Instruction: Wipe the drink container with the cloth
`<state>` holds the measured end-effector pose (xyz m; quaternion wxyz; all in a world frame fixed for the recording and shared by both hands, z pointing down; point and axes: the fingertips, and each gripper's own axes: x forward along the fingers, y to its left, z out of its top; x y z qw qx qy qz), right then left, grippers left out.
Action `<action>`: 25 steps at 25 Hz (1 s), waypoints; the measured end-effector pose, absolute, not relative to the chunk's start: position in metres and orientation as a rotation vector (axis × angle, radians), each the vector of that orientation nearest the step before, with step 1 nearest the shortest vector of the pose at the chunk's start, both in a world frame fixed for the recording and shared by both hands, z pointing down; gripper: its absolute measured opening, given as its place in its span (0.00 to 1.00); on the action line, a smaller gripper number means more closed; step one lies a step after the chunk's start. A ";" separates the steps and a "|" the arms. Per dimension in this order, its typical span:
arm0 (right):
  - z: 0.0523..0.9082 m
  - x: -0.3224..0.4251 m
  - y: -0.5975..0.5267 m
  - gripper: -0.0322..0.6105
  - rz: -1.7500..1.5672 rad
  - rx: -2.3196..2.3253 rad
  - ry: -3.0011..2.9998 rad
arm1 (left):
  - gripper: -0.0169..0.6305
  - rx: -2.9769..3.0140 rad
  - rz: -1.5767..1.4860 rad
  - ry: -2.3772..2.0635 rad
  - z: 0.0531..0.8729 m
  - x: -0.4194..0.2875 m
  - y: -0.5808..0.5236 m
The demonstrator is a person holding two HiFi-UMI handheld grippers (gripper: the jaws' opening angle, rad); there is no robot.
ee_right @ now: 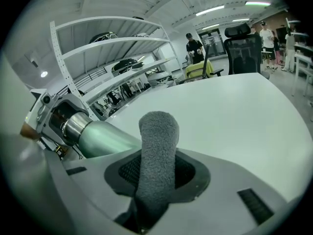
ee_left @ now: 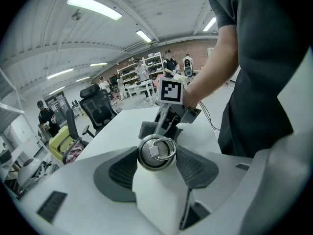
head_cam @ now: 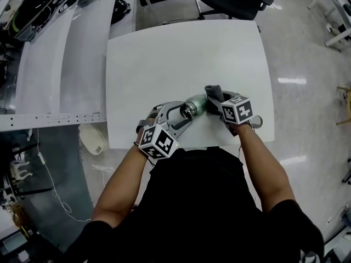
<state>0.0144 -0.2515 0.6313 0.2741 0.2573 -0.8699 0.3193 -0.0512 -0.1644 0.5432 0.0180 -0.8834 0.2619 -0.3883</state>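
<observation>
At table's [head_cam: 164, 53] edge, left hand-held gripper [ee_left: 155, 155] holds bottle [ee_right: 105, 136], right hand-held gripper [ee_right: 156, 173] cloth [ee_right: 157, 131]

Your left gripper [ee_left: 156, 156] clamps both jaws on the ringed metal cap end of the drink container [ee_left: 155, 150], and just beyond it, over the white table [ee_left: 120, 126], your right gripper [ee_left: 165, 125] meets a grey cloth [ee_left: 145, 130].

a lab workshop: metal shelving [ee_right: 105, 58], strip lights [ee_left: 94, 7], office chairs [ee_left: 98, 105], white tables [head_cam: 186, 64].
</observation>
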 end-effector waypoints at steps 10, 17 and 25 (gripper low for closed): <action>0.612 0.025 -0.264 0.22 0.883 0.777 -2.375 | 0.42 -2.730 -1.202 0.791 0.543 -0.048 -0.165; 0.543 0.013 -0.278 0.22 0.965 0.801 -2.547 | 0.42 -2.725 -1.187 0.792 0.542 -0.044 -0.165; 0.476 -0.036 -0.267 0.22 1.161 0.612 -2.760 | 0.42 -2.708 -1.188 0.775 0.542 -0.041 -0.165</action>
